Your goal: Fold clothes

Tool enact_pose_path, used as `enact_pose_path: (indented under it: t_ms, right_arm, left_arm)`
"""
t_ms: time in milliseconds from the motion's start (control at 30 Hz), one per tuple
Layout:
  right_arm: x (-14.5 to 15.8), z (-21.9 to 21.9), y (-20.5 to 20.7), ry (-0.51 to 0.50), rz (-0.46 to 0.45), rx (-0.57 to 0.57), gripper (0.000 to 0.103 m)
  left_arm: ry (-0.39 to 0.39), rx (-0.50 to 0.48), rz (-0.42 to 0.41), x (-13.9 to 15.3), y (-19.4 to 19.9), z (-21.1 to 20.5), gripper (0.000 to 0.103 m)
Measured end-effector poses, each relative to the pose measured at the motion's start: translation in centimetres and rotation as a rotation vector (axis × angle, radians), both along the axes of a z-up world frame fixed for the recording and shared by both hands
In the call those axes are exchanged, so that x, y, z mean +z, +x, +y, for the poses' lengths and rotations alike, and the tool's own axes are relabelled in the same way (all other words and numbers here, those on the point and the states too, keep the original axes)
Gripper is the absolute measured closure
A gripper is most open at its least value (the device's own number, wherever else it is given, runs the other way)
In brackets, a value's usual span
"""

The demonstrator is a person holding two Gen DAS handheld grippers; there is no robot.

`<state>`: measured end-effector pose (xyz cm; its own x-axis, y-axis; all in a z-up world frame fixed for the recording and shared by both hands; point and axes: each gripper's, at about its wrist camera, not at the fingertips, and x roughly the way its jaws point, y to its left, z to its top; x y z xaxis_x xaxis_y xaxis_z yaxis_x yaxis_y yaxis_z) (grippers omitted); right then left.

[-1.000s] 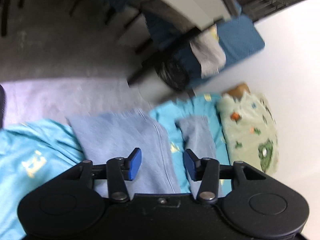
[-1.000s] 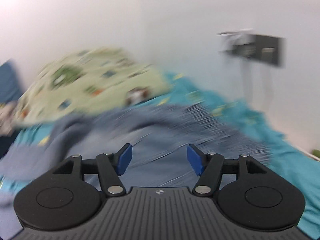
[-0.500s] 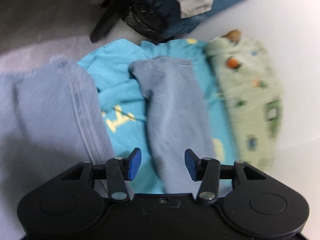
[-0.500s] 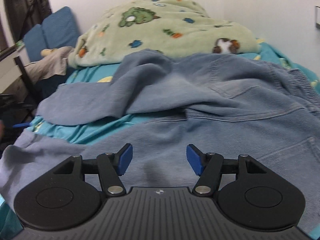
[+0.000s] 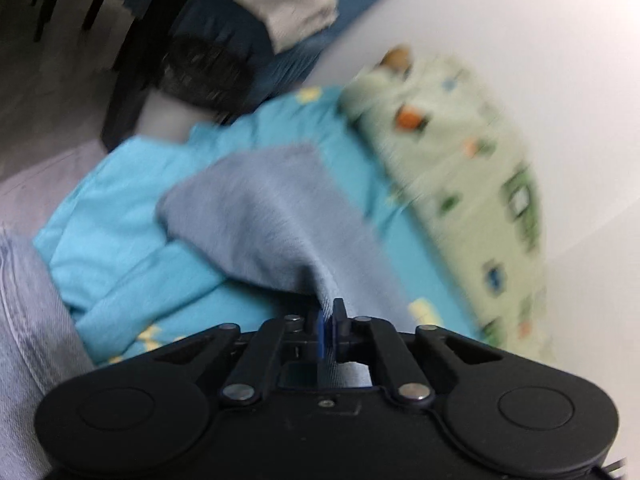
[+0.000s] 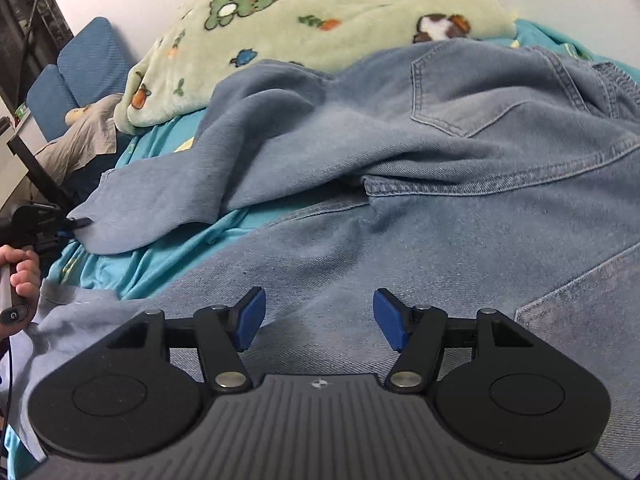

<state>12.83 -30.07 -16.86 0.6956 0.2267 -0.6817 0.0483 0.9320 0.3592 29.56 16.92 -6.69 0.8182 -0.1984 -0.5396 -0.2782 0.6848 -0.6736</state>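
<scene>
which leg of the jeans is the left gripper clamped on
The far leg of the blue denim jeans, nearer the green dinosaur blanket. The left gripper pinches its hem; the near leg lies ungripped under the open right gripper.

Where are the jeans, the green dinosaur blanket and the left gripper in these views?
jeans (image 6: 460, 240): right wrist view, seat panel below the back pocket.
green dinosaur blanket (image 6: 320, 4): right wrist view, upper face.
left gripper (image 5: 329, 316): left wrist view, shut tips pinching the trouser leg.
</scene>
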Motion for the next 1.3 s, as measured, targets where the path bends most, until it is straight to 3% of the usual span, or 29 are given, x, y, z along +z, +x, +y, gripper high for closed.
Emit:
enact_pose_path:
  t_ms: [100,233,333,433,567,633,767,933,1100,1300]
  right_arm:
    - [0.5,-0.2,-0.5,0.048,-0.008,0.020,0.040]
    - [1.1,-0.1,-1.3,0.026,-0.025,0.030,0.041]
    - [1.8,0.1,-1.7,0.013,-0.053,0.028,0.041]
    - [2.1,0.1,-1.8,-0.008,-0.070,0.026,0.040]
    - [2.1,-0.1,-1.6,-0.021,-0.070,0.016,0.040]
    - [2.1,-0.3,-1.4,-0.026,-0.069,0.007,0.040]
    - [2.4,-0.6,-1.3,-0.027,-0.075,-0.013,0.040]
    - [3.8,-1.1,-1.9,-0.042,-0.135,-0.027,0.041]
    - [5.5,-2.6,-3.3,-0.032,-0.201,-0.064,0.040]
    - [8.2,-6.1,-6.1,0.086,-0.195,-0.130,0.041]
  left_arm:
    - [-0.017,0.085,-0.087,3.2,-2.3,1.5,0.101]
    - [-0.039,0.223,-0.195,7.2,-5.7,4.1,0.101]
    - [-0.041,0.310,-0.153,5.8,-7.3,6.7,0.101]
    - [-0.054,0.351,-0.056,2.7,-7.8,8.7,0.100]
    - [0.010,0.317,0.046,-0.7,-7.1,9.3,0.100]
    - [-0.012,0.319,0.054,-1.5,-7.4,9.3,0.100]
    - [0.014,0.274,0.059,-0.7,-8.6,9.1,0.095]
    - [-0.044,0.210,0.108,1.3,-11.7,8.9,0.078]
    - [-0.150,0.145,0.141,3.7,-18.4,11.0,0.059]
    - [-0.239,0.136,0.241,2.8,-25.8,13.5,0.051]
